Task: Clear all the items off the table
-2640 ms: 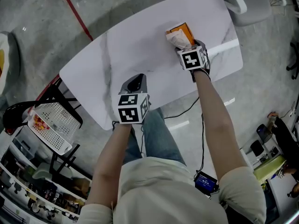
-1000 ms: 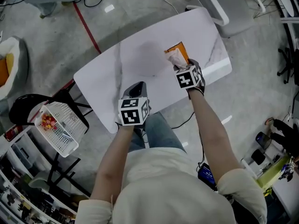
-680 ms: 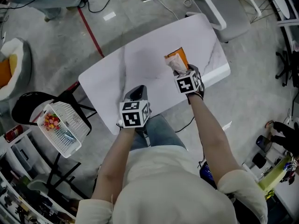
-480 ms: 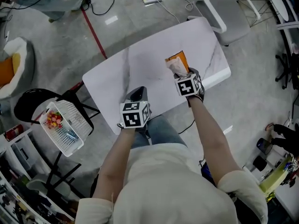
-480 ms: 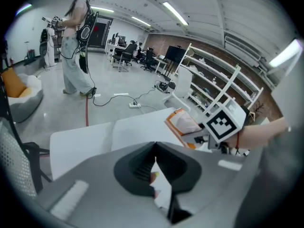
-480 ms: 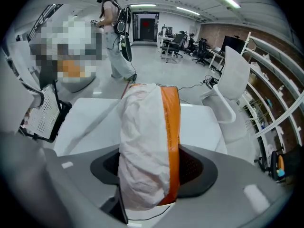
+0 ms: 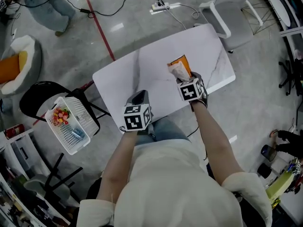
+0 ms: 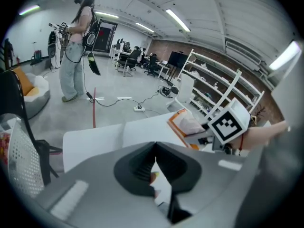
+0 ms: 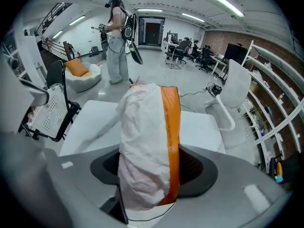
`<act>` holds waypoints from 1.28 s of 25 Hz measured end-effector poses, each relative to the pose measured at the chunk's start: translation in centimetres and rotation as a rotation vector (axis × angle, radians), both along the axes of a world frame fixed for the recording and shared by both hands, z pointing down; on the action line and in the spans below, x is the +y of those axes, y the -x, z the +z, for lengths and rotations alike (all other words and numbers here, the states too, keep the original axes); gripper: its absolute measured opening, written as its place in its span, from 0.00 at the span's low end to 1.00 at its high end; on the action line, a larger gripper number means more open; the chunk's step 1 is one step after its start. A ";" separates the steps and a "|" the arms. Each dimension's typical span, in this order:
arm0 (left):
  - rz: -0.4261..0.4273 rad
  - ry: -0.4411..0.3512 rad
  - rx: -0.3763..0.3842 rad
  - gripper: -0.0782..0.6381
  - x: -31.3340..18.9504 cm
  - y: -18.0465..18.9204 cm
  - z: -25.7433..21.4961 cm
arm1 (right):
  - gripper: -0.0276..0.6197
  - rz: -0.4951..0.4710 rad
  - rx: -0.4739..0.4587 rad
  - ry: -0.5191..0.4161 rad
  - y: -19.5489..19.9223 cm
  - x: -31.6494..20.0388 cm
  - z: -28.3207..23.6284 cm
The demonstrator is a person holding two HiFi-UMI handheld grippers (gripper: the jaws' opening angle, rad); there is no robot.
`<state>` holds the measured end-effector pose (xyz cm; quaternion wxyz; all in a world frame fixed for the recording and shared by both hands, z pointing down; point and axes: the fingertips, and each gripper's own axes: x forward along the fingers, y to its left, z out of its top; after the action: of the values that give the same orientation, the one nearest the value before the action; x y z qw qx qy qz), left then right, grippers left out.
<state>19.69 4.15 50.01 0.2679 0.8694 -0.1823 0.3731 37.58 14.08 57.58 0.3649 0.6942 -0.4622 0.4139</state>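
"On the white table, where's the packet?"
"The right tongs pinch the orange-and-white packet by one end, just above the tabletop, probably bound for the basket on the chair. The left tongs are pressed together."

Both forearms reached forward and down; the left tool had its jaws together, the right tool clamped a packet.

Watching the feed, I see a white office chair at upper right; a power strip and a red tape line on the grey floor; an orange-cushioned beanbag far left; a person standing off across the room.
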 end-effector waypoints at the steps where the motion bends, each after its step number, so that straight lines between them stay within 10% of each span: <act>1: -0.007 0.001 0.003 0.12 -0.1 0.6 -0.2 | 0.50 -0.004 -0.001 -0.002 0.5 -0.1 -0.3; 32: -0.204 -0.044 0.037 0.12 -5.9 18.3 -4.1 | 0.50 -0.237 0.003 -0.034 17.5 -8.7 -5.4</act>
<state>1.38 -1.77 45.87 0.2884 0.8587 -0.2731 0.3237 20.13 5.33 52.15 0.4004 0.6413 -0.5474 0.3589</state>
